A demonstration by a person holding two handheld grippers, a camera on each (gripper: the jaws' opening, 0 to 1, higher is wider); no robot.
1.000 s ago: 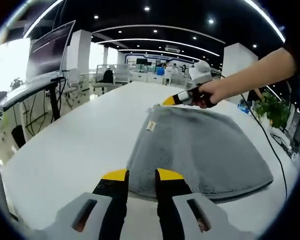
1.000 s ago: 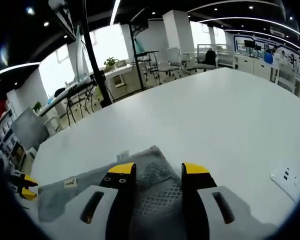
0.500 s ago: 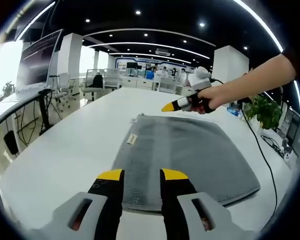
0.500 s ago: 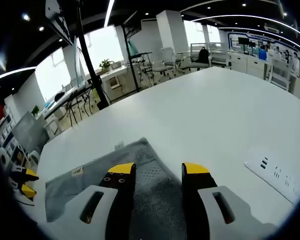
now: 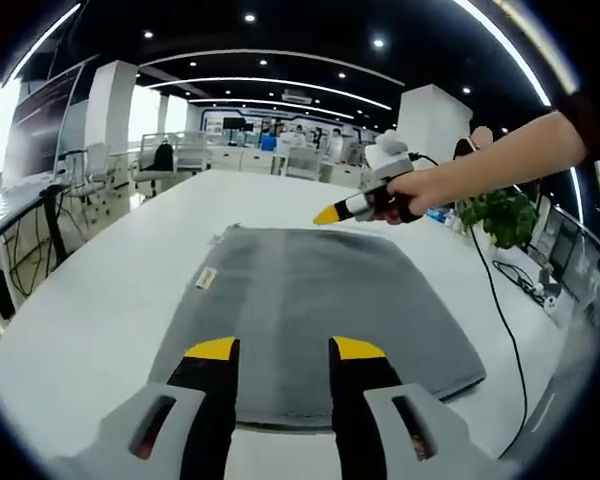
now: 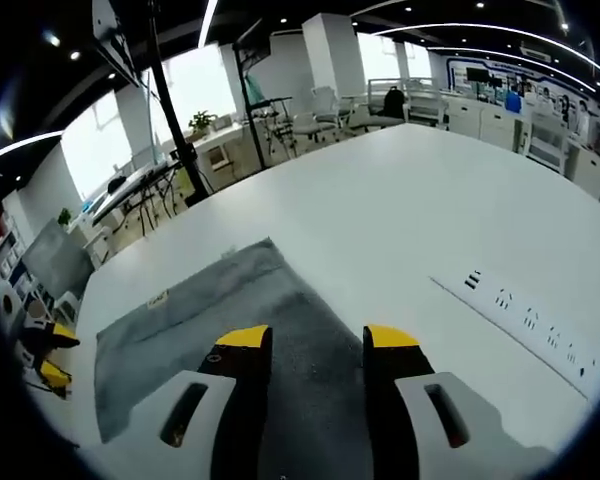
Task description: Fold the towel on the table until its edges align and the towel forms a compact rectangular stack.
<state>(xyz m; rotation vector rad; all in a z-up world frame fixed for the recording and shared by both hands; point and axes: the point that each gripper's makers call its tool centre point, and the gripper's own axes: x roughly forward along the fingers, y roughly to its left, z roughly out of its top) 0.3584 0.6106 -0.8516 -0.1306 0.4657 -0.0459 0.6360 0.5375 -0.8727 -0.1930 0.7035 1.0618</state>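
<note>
The grey towel (image 5: 320, 310) lies flat mid-frame on the white bench (image 5: 110, 300), so the left hand-held gripper (image 5: 283, 348) at bottom centre and the right hand-held gripper (image 6: 305, 338) hover above opposite edges, jaws parted and empty, seemingly ready to fold.

Towel (image 5: 320, 310) flat on table (image 5: 110, 300)

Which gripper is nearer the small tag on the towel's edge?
Left, as far as I can judge. The left gripper hovers near the tag edge; the right gripper hangs over the far corner.
</note>
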